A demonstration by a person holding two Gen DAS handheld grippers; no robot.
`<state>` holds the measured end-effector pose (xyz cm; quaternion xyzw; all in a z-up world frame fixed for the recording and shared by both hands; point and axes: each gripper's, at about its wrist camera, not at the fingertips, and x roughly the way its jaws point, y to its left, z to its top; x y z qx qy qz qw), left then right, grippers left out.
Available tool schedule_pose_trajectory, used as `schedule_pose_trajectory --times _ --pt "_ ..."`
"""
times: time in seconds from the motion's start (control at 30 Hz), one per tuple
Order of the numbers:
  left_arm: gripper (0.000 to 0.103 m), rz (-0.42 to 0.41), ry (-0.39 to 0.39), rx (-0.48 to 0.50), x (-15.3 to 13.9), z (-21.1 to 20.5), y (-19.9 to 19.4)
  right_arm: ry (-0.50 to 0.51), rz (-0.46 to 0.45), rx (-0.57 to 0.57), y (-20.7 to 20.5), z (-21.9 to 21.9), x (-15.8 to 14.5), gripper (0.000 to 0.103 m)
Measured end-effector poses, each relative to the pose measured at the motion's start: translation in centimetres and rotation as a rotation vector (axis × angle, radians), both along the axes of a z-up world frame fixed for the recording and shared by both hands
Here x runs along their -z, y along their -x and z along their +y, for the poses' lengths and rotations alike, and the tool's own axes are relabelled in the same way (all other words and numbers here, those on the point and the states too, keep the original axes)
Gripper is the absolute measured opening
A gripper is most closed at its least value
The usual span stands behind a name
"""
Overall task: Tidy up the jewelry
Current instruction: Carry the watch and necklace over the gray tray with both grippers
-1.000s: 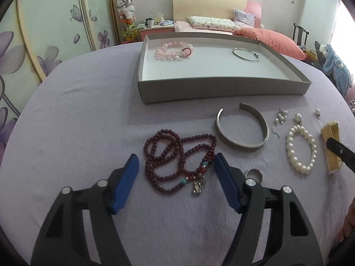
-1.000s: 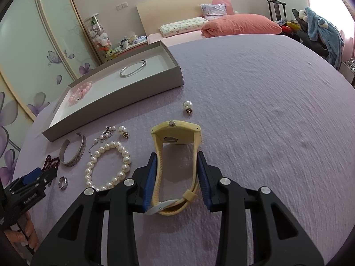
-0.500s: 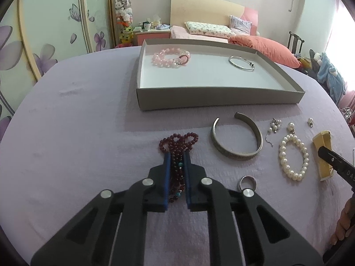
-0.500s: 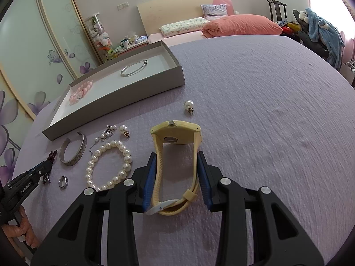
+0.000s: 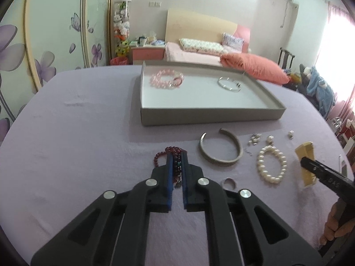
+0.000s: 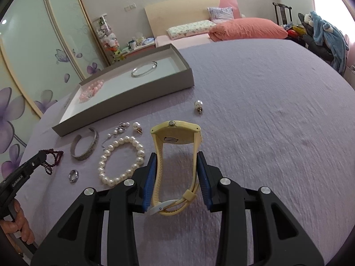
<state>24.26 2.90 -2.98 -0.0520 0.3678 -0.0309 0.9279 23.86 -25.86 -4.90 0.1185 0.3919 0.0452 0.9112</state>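
A bedroom is showing behind the work: a pink bed with pillows, sliding wardrobe doors printed with purple flowers, and in front a wide lilac cloth-covered surface (image 5: 77,144) that is carrying everything. Next in size is the shallow grey cardboard tray (image 5: 210,116), already holding a pink bead bracelet (image 5: 166,79) and a thin silver bangle (image 5: 229,84).

Loose pieces are lying on the cloth just in front of the tray — an open silver cuff bracelet (image 5: 220,149), a white pearl bracelet (image 5: 271,165), a small silver ring (image 5: 229,182) and a few pearl earrings (image 6: 198,106).

The left gripper (image 5: 176,166) is pinching its blue pads nearly together on the dark red bead strand (image 5: 170,151), whose loops are bunching out ahead of the fingertips. The right gripper (image 6: 176,173) is clamping part-way closed on the loop of the pale yellow rubber-strapped wristwatch (image 6: 176,148), which is standing upright between its pads.

Both picks seem made, so the carrying step is likely coming. Each load will probably need lifting over the tray's near wall and setting down on bare floor apart from the two bracelets — the limp beads may dangle and snag that wall.
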Motion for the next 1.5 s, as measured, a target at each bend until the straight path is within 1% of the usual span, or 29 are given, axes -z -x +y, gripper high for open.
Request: schedule_pose_trajectory --times 0.1,0.27,0.63,0.97,1.5 --pt "0.005 -0.037 0.019 0.011 -1.1 0.1 1.4 0.005 -0.033 -0.014 0.7 0.2 -0.8 0.037" --pt "0.005 -0.096 0.021 0.020 -2.7 0.2 3.2 0.014 -0.071 -0.024 1.3 0.4 -1.7 0.037" --pt "0.005 -0.141 0.036 0.035 -4.3 -0.5 5.2 0.018 -0.115 -0.031 2.4 0.5 -2.5 0.037" --pt "0.005 -0.163 0.040 0.041 -5.0 -0.9 5.9 0.030 -0.163 -0.036 2.9 0.8 -3.6 0.037" --pt "0.005 -0.210 0.032 0.068 -6.3 -1.9 5.2 0.067 -0.256 -0.053 2.8 1.8 -5.9 0.037"
